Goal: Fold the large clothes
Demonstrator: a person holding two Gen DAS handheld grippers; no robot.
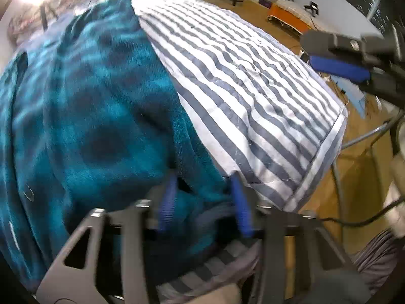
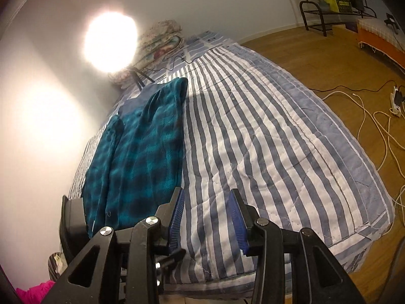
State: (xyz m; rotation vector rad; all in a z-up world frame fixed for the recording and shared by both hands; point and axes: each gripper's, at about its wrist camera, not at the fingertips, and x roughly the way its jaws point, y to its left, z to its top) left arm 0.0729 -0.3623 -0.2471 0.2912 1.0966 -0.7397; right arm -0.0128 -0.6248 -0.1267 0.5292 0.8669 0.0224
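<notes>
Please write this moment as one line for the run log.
left gripper: open, at teal fleece garment | right gripper: open, empty | striped quilt: underneath

Bedroom in home: striped quilt-covered bed (image 2: 265,139), folded blankets (image 2: 162,43) by wall, wood floor (image 2: 316,58).

One teal fleece garment (image 2: 141,147) lies on one bed covered by one blue-and-white striped quilt (image 2: 265,139). Two tongs appear: the left tongs (image 1: 205,202) at the garment's near edge, the right tongs (image 2: 208,217) just beside the garment. Beyond the garment's far end stand one bright lamp (image 2: 110,41) and one stack of folded floral bedding (image 2: 162,40).
</notes>
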